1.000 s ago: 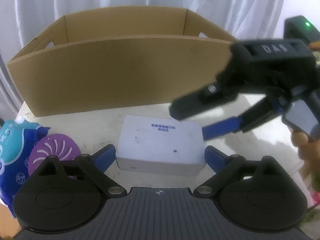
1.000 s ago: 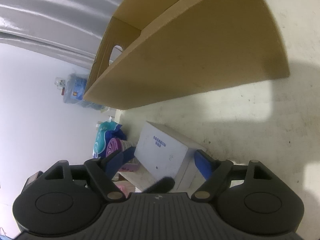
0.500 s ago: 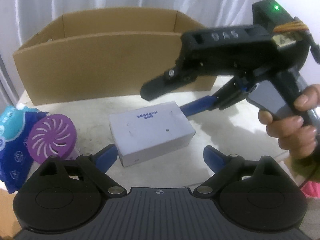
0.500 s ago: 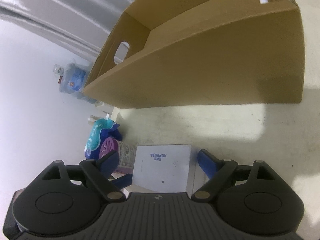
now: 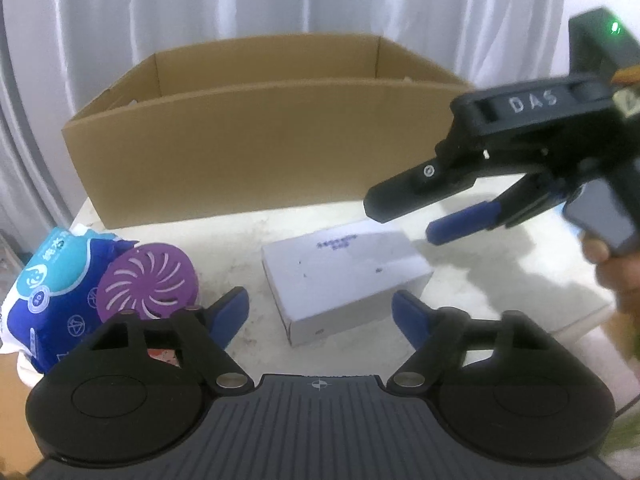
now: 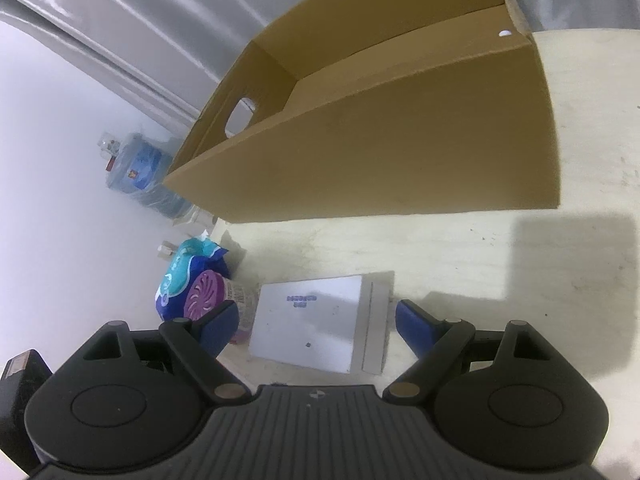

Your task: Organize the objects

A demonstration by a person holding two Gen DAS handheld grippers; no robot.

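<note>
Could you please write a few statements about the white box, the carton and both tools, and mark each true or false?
1. The white box lies inside the carton. False: it lies on the table, in front of the carton.
2. The left tool is open and holds nothing. True.
3. The right tool is shut on the white box. False: its jaws are open, and the box sits between the fingers, apart from both.
4. A purple disc lies left of the white box, against a blue pack. True.
5. The carton is closed with flaps. False: its top is open.
</note>
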